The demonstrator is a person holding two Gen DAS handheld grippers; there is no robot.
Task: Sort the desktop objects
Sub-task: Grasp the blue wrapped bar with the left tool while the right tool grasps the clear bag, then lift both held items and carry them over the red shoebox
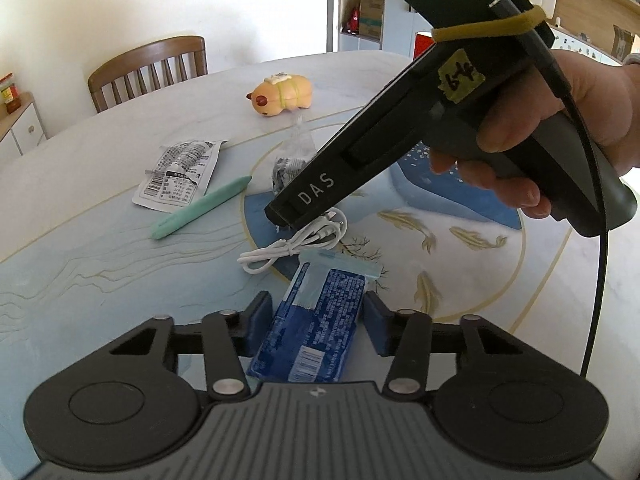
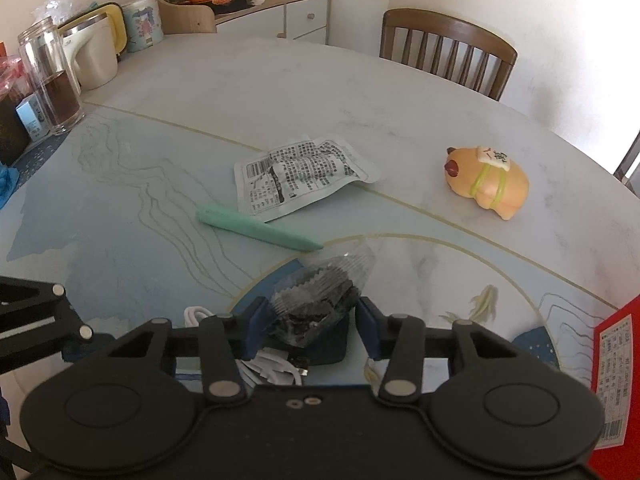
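A blue snack packet [image 1: 316, 320] lies on the table between the blue pads of my left gripper [image 1: 318, 304], and both pads touch its sides. My right gripper [image 2: 312, 308] has closed on a clear bag of dark pieces [image 2: 316, 304], its pads against the bag's sides. In the left wrist view the right gripper [image 1: 280, 218] reaches down from the right, held by a hand [image 1: 560, 128], with its tip at the clear bag [image 1: 288, 168]. A coiled white cable [image 1: 296, 240] lies just under that tip, and the same white cable [image 2: 276, 372] shows below the right fingers.
A green pen [image 2: 256, 228] and a white printed sachet [image 2: 300, 172] lie beyond the bag. An orange capybara toy [image 2: 486, 182] sits at the far right. A red box [image 2: 616, 380] is at the right edge. A glass jar [image 2: 48, 76] and kettle [image 2: 92, 52] stand far left.
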